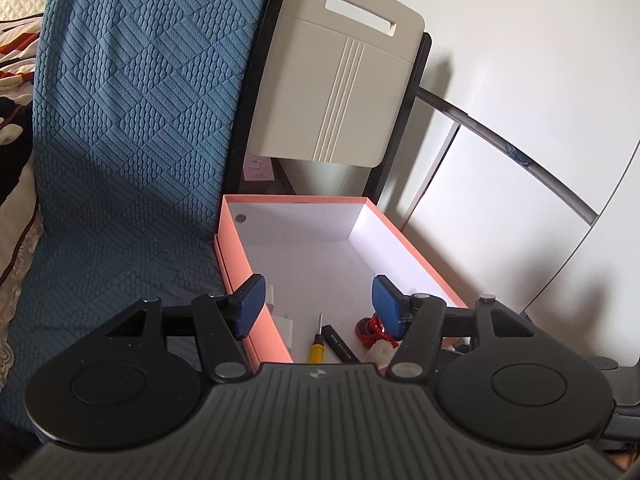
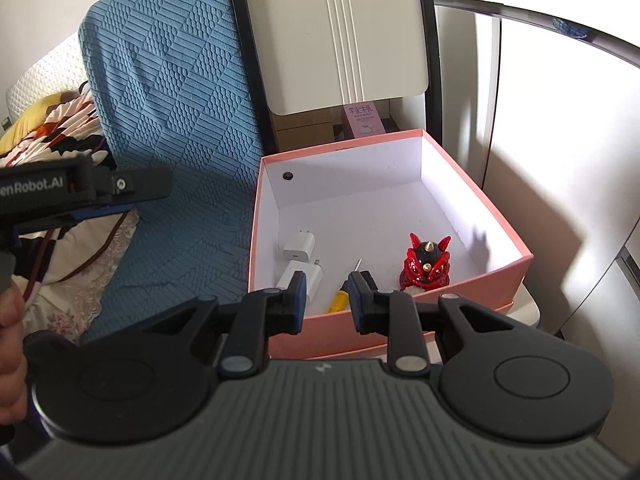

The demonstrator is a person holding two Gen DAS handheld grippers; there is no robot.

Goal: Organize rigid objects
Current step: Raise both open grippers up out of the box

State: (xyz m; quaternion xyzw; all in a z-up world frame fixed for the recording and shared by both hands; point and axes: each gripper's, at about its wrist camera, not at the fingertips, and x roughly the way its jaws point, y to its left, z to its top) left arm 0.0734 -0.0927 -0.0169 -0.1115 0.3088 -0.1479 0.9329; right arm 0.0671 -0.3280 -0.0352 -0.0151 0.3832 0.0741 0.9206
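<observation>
A pink box point(image 1: 408, 240) point(image 2: 472, 184) with a white inside holds several small objects. In it lie two white chargers point(image 2: 299, 249), a yellow-handled screwdriver point(image 1: 316, 346) point(image 2: 339, 300), a black bar point(image 1: 340, 342) and a red lion figurine point(image 2: 426, 266) point(image 1: 374, 330). My left gripper point(image 1: 318, 308) is open and empty, over the box's near end. My right gripper point(image 2: 327, 296) is open and empty, just above the box's near wall. The left gripper's body also shows at the left of the right wrist view point(image 2: 80, 192).
A blue textured cushion point(image 1: 128, 128) point(image 2: 172, 112) lies left of the box. A beige chair back point(image 1: 340, 80) point(image 2: 344, 36) stands behind it. A pink carton point(image 2: 362, 120) sits under the chair. White cabinet doors point(image 1: 520, 120) are to the right. Patterned bedding point(image 2: 52, 120) is far left.
</observation>
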